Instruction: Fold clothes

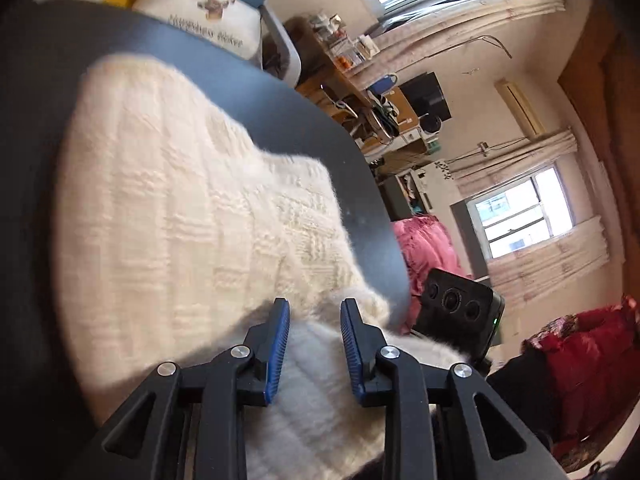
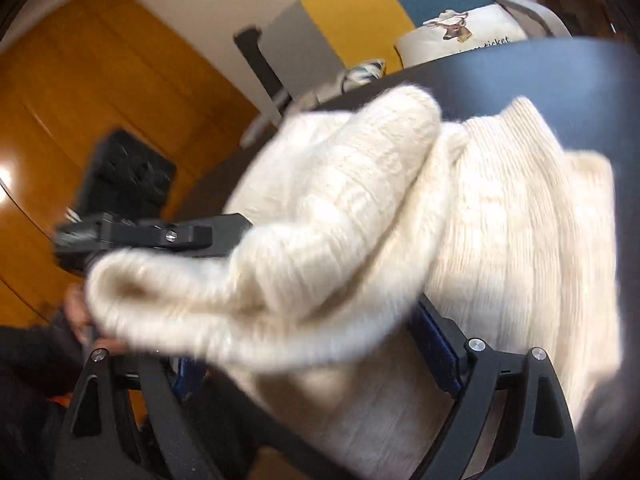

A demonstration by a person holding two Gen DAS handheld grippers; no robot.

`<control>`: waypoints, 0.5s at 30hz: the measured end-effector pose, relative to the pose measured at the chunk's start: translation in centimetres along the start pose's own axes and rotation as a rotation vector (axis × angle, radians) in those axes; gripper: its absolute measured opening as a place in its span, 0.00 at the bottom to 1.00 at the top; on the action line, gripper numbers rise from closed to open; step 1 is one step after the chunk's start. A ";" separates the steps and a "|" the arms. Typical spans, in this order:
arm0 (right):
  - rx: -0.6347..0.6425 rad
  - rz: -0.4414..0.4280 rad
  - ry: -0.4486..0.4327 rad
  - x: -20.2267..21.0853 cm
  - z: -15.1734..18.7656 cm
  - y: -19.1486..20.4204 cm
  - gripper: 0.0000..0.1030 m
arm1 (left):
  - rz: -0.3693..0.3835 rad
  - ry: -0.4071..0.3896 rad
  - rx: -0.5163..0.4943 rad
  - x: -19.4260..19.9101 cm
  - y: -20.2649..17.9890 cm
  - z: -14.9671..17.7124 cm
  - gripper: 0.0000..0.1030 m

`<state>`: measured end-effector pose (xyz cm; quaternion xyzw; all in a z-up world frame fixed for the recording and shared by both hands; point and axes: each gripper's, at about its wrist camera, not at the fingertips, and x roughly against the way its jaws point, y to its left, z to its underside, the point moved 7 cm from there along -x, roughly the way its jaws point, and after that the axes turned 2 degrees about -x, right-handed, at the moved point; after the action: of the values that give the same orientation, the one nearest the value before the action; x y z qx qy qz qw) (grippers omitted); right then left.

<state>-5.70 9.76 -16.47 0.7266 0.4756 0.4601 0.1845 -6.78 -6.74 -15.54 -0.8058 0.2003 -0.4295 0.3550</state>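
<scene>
On the dark table (image 1: pixel 280 120), spread across most of the top: one cream knit sweater (image 1: pixel 180 200). Leaves a bare band of tabletop along the far curved edge and down the left side; comes almost to the rim at the near right, with open room beyond the edge there. Two grippers counted. Left gripper (image 1: pixel 315 304) clenched on a thick fluffy fold of the knit, blue pads pressed into it from both sides. Right gripper (image 2: pixel 304 340) released, jaws spread wide, a lifted sleeve with its ribbed cuff draped across between them and neither pad pressing on it. Seen only from the left wrist – two windows (image 1: pixel 520 216), a cluttered desk (image 1: pixel 360 92), pink bedding (image 1: pixel 424 240) and a black box with three lenses (image 1: pixel 460 304) just off the table's edge. Seen only from the right wrist – an orange wooden door (image 2: pixel 100 100), the left gripper's black body behind the sleeve, and one hand (image 2: pixel 80 312) at the near left. One printed cushion (image 1: pixel 200 12) beyond the far edge, caught by both.
</scene>
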 end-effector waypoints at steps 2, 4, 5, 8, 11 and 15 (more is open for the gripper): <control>-0.077 -0.108 -0.031 0.8 0.0 0.1 1.00 | -0.037 -0.025 -0.034 1.5 0.2 0.1 0.25; -0.156 -0.230 -0.076 1.6 -0.2 -0.1 1.00 | -0.061 -0.041 -0.064 2.7 0.4 0.3 0.26; -0.193 -0.256 -0.088 1.8 -0.3 -0.4 1.00 | -0.064 -0.040 -0.076 3.0 0.4 0.6 0.26; -0.289 -0.287 -0.109 1.8 -1.0 -1.4 1.00 | -0.068 -0.012 -0.097 2.8 1.0 2.0 0.26; -0.328 -0.232 -0.094 -0.3 -3.4 -2.0 1.00 | -0.050 0.036 -0.163 1.6 0.2 3.7 0.26; -0.249 -0.015 -0.015 -2.6 -3.9 -1.6 0.92 | -0.048 0.057 -0.170 1.2 0.8 4.7 0.26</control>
<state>-10.17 7.60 -16.91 0.6980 0.4190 0.5085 0.2804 -2.26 -6.15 -17.29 -0.8251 0.2265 -0.4422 0.2690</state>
